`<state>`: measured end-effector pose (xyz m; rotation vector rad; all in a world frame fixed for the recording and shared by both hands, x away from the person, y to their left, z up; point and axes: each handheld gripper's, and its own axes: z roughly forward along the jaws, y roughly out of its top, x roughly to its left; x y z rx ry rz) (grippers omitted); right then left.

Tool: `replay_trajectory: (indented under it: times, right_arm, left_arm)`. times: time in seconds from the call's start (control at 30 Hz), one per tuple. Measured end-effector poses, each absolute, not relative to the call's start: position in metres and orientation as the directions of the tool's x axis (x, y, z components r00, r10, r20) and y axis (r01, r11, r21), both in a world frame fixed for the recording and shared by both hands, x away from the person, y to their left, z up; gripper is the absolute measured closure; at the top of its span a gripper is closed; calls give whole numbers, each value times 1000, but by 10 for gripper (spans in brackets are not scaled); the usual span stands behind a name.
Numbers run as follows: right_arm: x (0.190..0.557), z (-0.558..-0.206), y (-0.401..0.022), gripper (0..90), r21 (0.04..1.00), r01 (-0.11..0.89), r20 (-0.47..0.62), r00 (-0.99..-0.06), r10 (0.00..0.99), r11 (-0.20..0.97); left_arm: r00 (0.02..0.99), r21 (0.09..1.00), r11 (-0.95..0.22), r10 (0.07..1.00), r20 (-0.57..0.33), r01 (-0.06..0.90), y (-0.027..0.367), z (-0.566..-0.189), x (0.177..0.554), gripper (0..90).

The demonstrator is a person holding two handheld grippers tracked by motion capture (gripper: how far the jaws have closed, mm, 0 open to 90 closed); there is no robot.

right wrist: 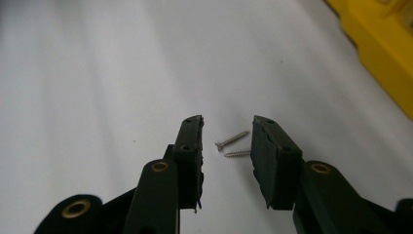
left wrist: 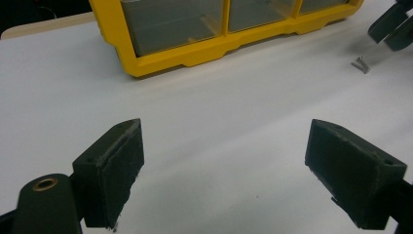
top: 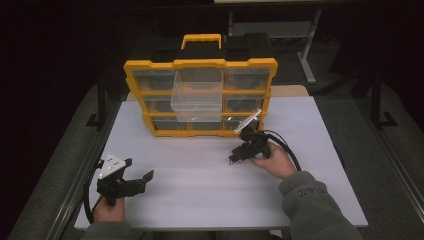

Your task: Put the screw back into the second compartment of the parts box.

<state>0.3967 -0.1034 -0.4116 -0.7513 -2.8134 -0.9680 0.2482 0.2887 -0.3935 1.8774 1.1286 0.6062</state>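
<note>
Right gripper [right wrist: 226, 146] low over a white table [right wrist: 97, 73], black jaws partly apart, two small screws [right wrist: 233, 138] lying on the table in the gap between them, untouched, yellow organizer edge [right wrist: 380, 58] at upper right

The setting is a workshop or lab test bench. A white table [top: 200, 190] stands on metal rails in a dark room, with the frame of a second table [top: 305, 45] at the far right. At the far centre of the table stands a yellow parts organiser [top: 200, 95] with clear compartments, a carrying handle and one clear drawer [top: 196, 97] pulled out. Two small screws [right wrist: 234, 145] lie loose on the table surface, near right of the organiser.
</note>
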Motion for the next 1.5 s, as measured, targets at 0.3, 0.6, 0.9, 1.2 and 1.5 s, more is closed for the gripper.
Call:
replay_trajectory:
  times: [0.3, 0.6, 0.9, 1.2, 1.5]
  right_arm:
    - [395, -424, -89, 654, 482, 544, 250, -837, 487, 686]
    - [393, -431, -79, 678, 487, 492, 202, -867, 455, 721]
    - [391, -430, -76, 738, 485, 444, 127, -888, 441, 754]
    - [396, -419, -92, 707, 494, 497, 131, -854, 504, 714]
    - [402, -425, -100, 726, 463, 528, 162, -840, 518, 712]
  left_arm:
    - [478, 848, -240, 878, -16, 472, 289, -393, 248, 139]
    - [477, 849, -242, 879, -14, 470, 289, -393, 248, 139]
    - [473, 851, -236, 881, -16, 469, 291, -393, 249, 139]
    - [479, 847, -246, 878, -12, 471, 289, -393, 249, 139]
    - [478, 848, -242, 878, -15, 471, 289, -394, 249, 139]
